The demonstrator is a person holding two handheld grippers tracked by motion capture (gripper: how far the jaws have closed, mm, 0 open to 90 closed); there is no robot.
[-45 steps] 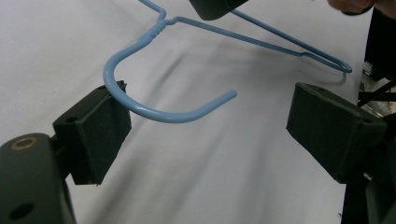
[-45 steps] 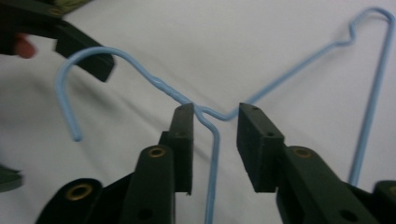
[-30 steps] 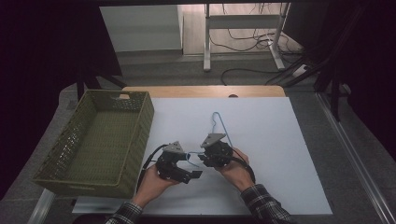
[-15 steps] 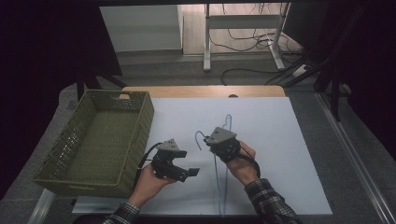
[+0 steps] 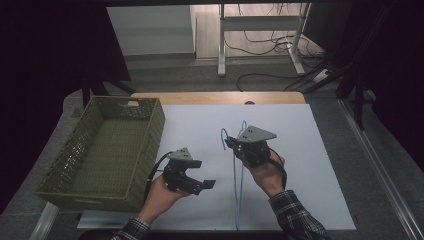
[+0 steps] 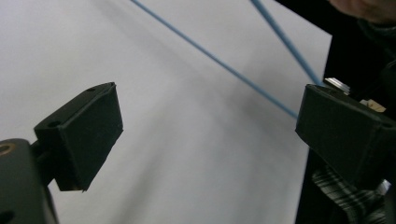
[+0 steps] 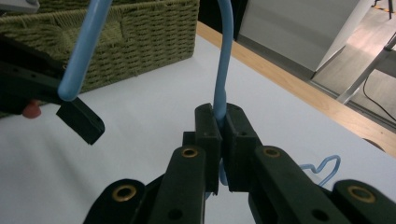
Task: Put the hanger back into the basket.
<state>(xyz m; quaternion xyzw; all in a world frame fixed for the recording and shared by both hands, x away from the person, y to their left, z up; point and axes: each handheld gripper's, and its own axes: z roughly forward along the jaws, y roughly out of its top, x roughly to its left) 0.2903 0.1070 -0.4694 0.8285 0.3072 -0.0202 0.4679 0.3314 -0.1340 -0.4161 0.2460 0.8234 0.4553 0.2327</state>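
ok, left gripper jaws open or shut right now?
Open. In the left gripper view the left gripper shows its jaws set wide apart, bare white table between them; the blue hanger lies beyond, ungripped.

A thin light-blue wire hanger [image 5: 239, 175] stands tilted up off the table. It is well right of the green basket [image 5: 100, 150]. Its hook points toward the basket.

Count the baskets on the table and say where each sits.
1. A green woven basket stands at the table's left edge, beside the left gripper; the right gripper view shows it too.
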